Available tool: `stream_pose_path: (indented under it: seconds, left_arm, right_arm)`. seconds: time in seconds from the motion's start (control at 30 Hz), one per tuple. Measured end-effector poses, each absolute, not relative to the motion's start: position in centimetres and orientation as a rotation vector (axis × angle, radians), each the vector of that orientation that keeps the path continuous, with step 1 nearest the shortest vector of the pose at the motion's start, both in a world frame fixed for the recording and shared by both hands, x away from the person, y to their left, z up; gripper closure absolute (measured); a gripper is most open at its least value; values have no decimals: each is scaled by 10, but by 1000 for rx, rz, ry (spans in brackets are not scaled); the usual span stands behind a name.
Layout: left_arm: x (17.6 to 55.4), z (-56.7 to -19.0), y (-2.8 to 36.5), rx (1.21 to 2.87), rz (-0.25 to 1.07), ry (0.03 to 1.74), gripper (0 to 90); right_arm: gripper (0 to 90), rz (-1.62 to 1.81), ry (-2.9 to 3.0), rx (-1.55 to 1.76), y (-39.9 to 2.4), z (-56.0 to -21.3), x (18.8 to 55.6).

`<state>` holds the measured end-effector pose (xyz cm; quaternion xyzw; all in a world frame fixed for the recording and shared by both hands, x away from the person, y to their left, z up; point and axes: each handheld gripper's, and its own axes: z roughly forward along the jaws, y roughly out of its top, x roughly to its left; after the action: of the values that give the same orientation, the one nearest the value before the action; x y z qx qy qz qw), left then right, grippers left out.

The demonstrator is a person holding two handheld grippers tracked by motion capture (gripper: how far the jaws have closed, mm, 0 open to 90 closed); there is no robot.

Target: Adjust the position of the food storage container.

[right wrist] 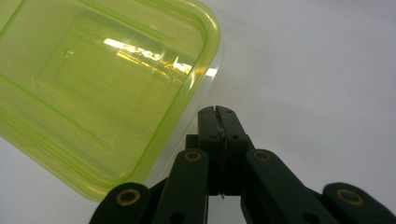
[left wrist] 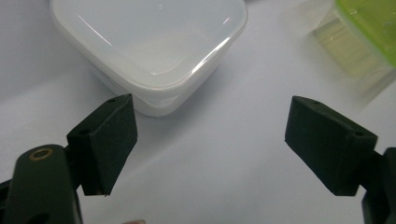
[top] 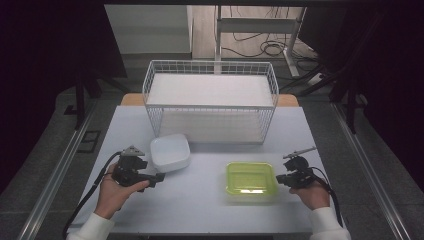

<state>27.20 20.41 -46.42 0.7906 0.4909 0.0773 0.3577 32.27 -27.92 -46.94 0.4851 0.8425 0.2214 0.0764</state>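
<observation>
A white lidded container [top: 170, 152] [left wrist: 149, 46] sits left of centre on the table. A clear container with a lime-green lid [top: 250, 179] [right wrist: 93, 88] lies to its right. My left gripper [top: 159, 178] [left wrist: 210, 144] stands open just in front of the white container, its pads wide apart with bare table between them. Held by the hand at the right, my right gripper [top: 278, 178] [right wrist: 217, 112] is shut on nothing. Its tips sit close beside the green-lidded container's right edge; whether they touch it is unclear.
A white wire basket [top: 210, 100] stands at the back of the pale table [top: 200, 210]. Beyond it are desk legs and cables on the floor. Metal rails run along both sides of the table.
</observation>
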Motion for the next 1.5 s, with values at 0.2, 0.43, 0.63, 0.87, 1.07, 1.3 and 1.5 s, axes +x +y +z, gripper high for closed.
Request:
stream_pose_path:
  seconds: [0.2,0.43,0.63,0.87,1.07,1.3,1.5]
  left_arm:
    - [271,-463,205,2038,202,1264,168]
    - [268,-461,206,1987,218,1269,168]
    - [269,-463,203,1974,219,1279,168]
    - [264,-465,200,2005,250,1260,166]
    - [258,-457,202,1926,217,1273,169]
    - [254,-451,197,1898,219,1283,175]
    - [254,-448,189,1892,189,1270,176]
  right_arm:
    - [890,689,2562,1410,-258,-473,323]
    - [889,747,2582,1359,-244,-475,323]
    - [889,786,2622,1308,-231,-478,322]
    - [889,815,2603,1320,-236,-471,320]
    - [887,863,2528,1358,-253,-462,319]
    - [758,964,2456,1389,-266,-455,317]
    - [455,1069,2406,1441,-273,-451,316]
